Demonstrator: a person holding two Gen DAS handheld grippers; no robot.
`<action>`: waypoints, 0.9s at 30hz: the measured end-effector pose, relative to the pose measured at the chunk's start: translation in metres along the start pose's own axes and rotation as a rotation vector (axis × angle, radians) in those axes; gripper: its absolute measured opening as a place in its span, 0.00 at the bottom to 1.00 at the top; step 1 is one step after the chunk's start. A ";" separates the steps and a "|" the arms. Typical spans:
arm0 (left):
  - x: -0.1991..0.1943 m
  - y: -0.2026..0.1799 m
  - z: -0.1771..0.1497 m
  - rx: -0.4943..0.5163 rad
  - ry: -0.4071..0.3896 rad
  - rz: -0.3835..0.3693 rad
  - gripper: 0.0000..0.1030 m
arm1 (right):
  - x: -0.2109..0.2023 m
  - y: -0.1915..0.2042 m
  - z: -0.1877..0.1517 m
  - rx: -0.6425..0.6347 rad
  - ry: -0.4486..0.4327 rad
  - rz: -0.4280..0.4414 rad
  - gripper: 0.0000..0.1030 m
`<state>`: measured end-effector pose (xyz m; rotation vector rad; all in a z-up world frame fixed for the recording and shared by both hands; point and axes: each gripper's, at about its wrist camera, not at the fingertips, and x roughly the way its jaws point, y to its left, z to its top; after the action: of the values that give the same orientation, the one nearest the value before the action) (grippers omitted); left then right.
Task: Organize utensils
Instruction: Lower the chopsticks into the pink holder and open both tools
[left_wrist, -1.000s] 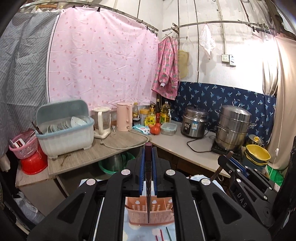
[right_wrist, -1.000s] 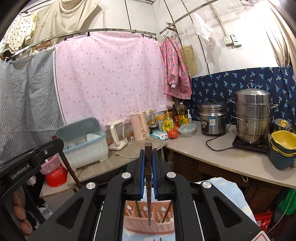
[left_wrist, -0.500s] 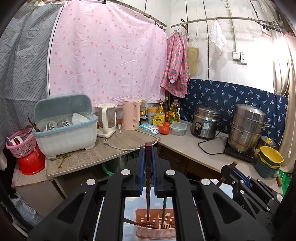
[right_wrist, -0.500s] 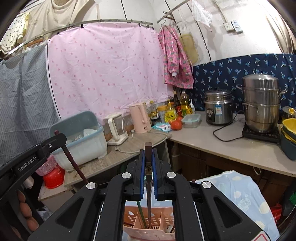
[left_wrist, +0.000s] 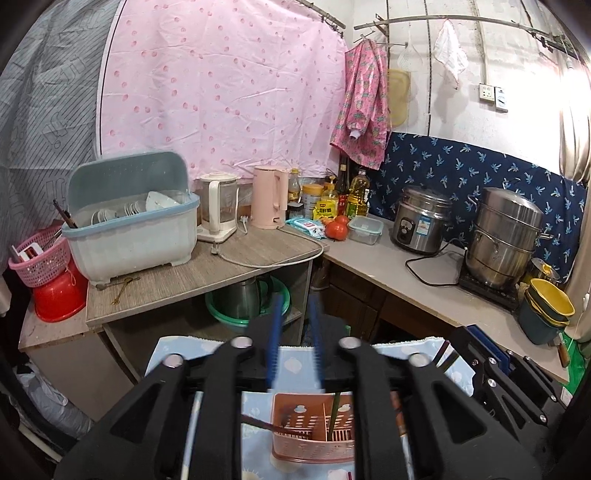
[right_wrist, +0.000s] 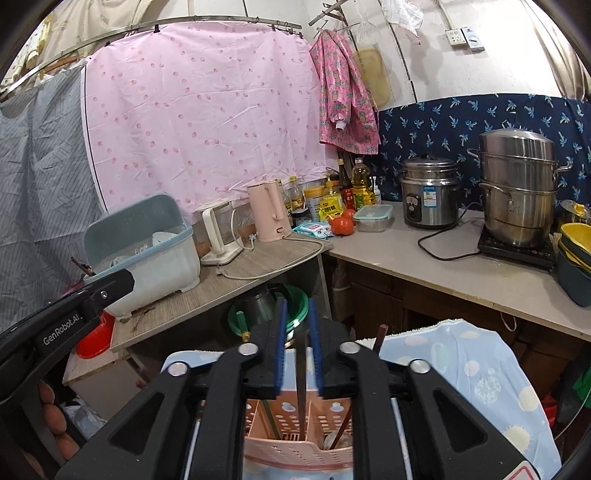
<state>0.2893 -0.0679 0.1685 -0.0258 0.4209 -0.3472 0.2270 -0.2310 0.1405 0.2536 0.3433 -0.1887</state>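
A pink perforated utensil holder (left_wrist: 314, 428) stands on a blue patterned cloth (left_wrist: 207, 354) just below both grippers; it also shows in the right wrist view (right_wrist: 295, 439). Chopsticks lean inside it: a dark one (left_wrist: 269, 427) and a green one (left_wrist: 334, 413). My left gripper (left_wrist: 294, 332) is open and empty above the holder. My right gripper (right_wrist: 295, 332) is open, and a dark chopstick (right_wrist: 301, 387) stands free between its blue pads, its lower end in the holder. A green stick (right_wrist: 242, 325) and a brown stick (right_wrist: 380, 334) poke up beside it.
Wooden counter (left_wrist: 207, 273) ahead holds a dish-drainer box (left_wrist: 129, 229), kettles (left_wrist: 269, 195), bottles and tomatoes. Right counter (left_wrist: 417, 280) has a rice cooker (left_wrist: 424, 221), steamer pot (left_wrist: 506, 236) and stacked bowls (left_wrist: 546, 302). Pink basket (left_wrist: 40, 258) and red basin (left_wrist: 59, 295) at left.
Both grippers were shut on dark chopsticks over the holder; both have now opened. The left chopstick has dropped into the holder, the right one stands loose between the pads.
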 end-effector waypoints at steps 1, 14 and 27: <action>-0.001 0.000 -0.001 -0.002 -0.004 0.009 0.30 | -0.001 0.001 -0.001 -0.007 -0.005 -0.006 0.21; -0.013 0.000 -0.011 0.001 0.016 0.012 0.32 | -0.020 0.004 -0.011 -0.029 -0.005 -0.006 0.22; -0.042 -0.008 -0.077 0.000 0.112 -0.011 0.32 | -0.066 -0.010 -0.074 -0.005 0.090 0.010 0.22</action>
<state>0.2203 -0.0576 0.1158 -0.0084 0.5322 -0.3604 0.1410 -0.2111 0.0945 0.2598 0.4317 -0.1667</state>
